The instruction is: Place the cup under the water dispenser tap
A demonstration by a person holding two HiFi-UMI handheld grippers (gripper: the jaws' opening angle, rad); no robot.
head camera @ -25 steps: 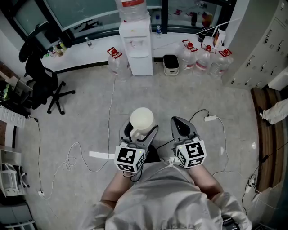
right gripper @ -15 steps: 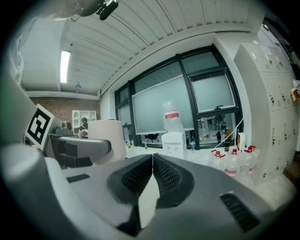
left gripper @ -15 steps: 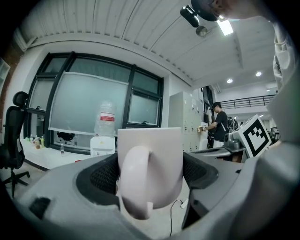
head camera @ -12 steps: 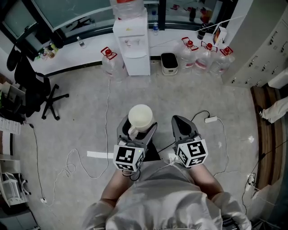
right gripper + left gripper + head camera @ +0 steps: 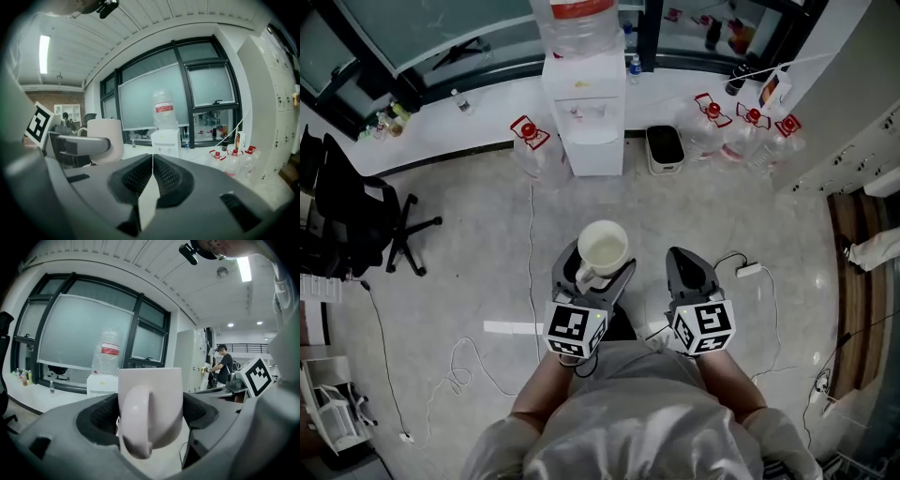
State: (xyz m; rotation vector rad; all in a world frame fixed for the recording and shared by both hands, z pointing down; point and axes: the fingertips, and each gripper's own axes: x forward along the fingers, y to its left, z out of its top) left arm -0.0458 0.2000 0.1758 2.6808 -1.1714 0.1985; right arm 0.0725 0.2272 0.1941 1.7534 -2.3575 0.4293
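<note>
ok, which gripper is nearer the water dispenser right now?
Left. The left gripper, holding the cup, sits almost straight in front of the water dispenser, though short of it. The right gripper, shut and empty, is alongside but offset to the right.

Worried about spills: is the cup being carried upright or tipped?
Upright: the cup shows its round mouth from above, and its sides stand vertical in the left gripper.

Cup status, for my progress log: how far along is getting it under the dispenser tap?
Done: left gripper grips the cup, upright. In hand: the carry, bare floor separating it from the water dispenser. Left: reach the tap, set it under. The right gripper is shut, empty.
</note>
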